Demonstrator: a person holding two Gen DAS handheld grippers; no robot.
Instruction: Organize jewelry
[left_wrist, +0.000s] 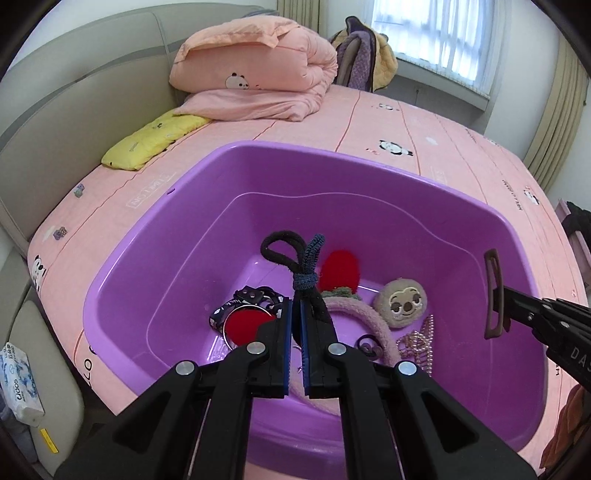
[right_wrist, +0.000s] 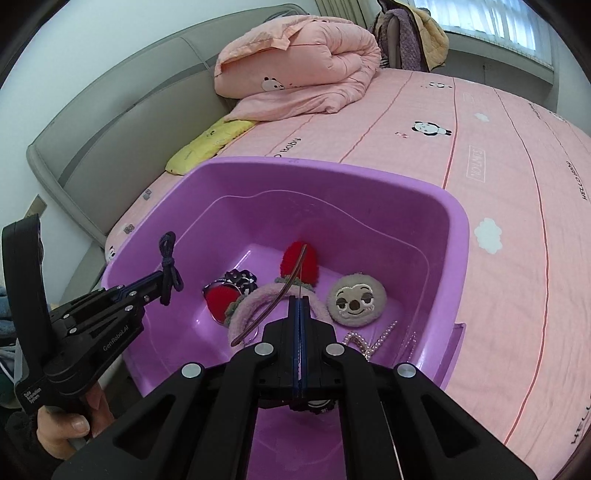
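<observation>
Both jaws clamp: left on hair ties (left_wrist: 295, 266), right on brown clip (left_wrist: 494, 295), edge-on in its own view.

Pink panda bedsheet (left_wrist: 424, 122) — folded peach quilt (left_wrist: 258, 70), yellow pillow (left_wrist: 147, 140), tissue pack (left_wrist: 20, 384) beside bed.

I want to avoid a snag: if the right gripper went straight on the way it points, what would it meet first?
Probably the pink fuzzy headband in the purple tub. The right gripper, shut on the brown hair clip, points down into the tub, with the red pom-pom beyond. Depth is unclear.
</observation>
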